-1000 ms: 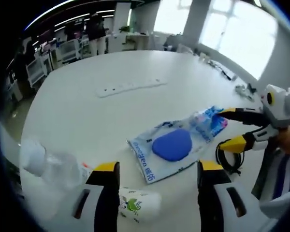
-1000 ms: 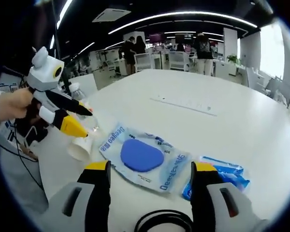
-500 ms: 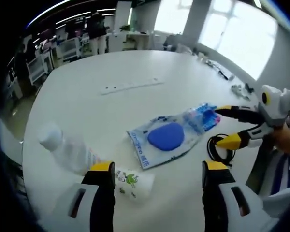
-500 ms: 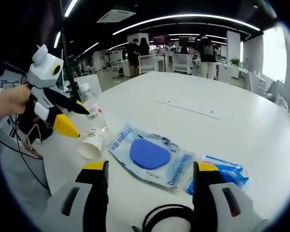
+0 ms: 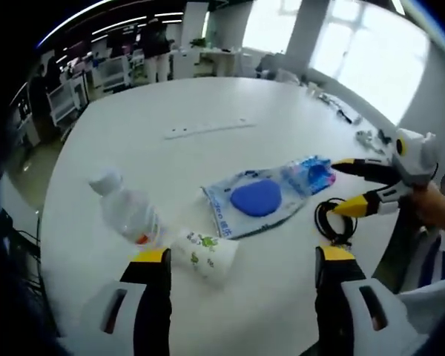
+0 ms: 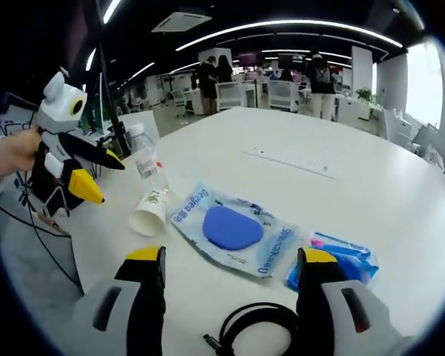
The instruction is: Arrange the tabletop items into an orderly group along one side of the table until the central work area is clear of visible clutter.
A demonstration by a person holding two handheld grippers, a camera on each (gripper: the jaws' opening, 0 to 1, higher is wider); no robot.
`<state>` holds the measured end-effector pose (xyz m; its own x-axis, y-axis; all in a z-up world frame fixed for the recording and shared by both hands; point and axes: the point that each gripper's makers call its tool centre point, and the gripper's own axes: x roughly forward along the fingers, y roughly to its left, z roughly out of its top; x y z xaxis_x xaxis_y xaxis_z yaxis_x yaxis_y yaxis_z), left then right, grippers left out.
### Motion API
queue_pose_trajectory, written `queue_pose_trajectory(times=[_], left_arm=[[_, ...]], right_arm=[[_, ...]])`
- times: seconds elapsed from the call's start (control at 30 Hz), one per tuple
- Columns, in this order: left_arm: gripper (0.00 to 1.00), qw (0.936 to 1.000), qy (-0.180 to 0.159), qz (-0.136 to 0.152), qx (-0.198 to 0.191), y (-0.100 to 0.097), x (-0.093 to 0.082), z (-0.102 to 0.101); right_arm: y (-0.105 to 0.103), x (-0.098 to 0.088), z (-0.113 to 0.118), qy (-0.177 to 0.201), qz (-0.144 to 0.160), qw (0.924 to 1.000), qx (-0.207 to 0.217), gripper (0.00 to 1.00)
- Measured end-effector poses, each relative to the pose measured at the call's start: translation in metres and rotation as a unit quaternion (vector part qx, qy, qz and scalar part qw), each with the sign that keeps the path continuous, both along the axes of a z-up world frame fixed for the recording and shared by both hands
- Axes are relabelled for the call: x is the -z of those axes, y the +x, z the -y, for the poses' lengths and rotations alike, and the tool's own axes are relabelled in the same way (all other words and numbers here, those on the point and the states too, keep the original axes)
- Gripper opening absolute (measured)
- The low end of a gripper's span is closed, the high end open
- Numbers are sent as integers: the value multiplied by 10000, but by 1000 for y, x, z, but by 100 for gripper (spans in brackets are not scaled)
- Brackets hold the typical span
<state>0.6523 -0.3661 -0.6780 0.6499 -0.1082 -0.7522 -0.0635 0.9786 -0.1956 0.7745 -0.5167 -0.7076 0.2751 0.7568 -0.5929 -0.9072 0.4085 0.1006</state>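
Five items are clustered near one table (image 5: 208,111) edge (presumably for grouping): bottle (image 5: 127,213), cup (image 5: 205,256), blue pouch (image 5: 254,202), packet (image 5: 308,175), cable (image 5: 335,222). Both grippers, left (image 5: 241,311) and right (image 6: 226,304), are held apart, empty.

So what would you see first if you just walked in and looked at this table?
Probably the clear packet with a big blue oval shape inside, lying flat in the middle of the white table. Next to it a paper cup lies tipped on its side beside a plastic bottle. Both grippers are open and hold nothing, the left gripper near the cup and the right gripper near a black cable.
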Motion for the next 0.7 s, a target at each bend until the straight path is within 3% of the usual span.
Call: queue_pose_trajectory(times=[0.23,0.47,0.7], left_arm=[[82,9991,-245,113,-329,-21,-8,-4],[86,9983,-367,211,-402,-38,-11,1],[89,9978,-304,352,-468,-54,-22,5]], right_arm=[[-7,-4,5,-5,-104,9999,-95,76],[-18,-2,7,-18,-151,9995,-259,77],[-29,-3,6,31,-233,9989,-417,77]])
